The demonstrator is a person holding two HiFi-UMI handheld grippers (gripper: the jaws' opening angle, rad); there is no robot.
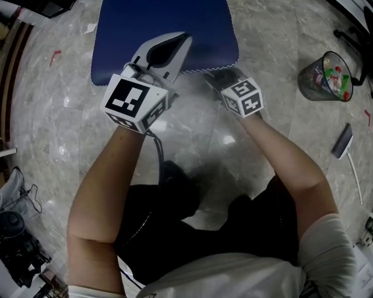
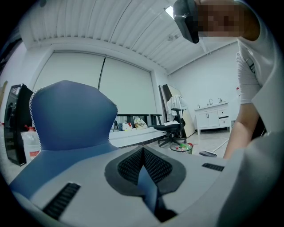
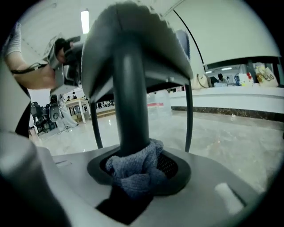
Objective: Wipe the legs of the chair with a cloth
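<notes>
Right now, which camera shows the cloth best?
The right gripper view: the grey cloth sits bunched between the fingers of the right gripper, against the dark chair leg. The head view shows only that gripper from above; the left gripper view shows no cloth.

Head view looks steeply down; both gripper views close, roughly level — all share chair (image 1: 166, 35).

1. Floor (image 1: 58, 116): polished grey marble-pattern tile, glossy, with light reflections.
2. Ceiling (image 2: 111, 26): white ribbed panels, with one strip light (image 2: 169, 12) lit.
3. Far wall: wide windows (image 2: 88, 75) covered by pale blinds.
4. Furniture: white cabinet (image 2: 213, 117), black office chair (image 2: 171, 128), and a mesh waste bin (image 1: 326, 78) on the floor.
</notes>
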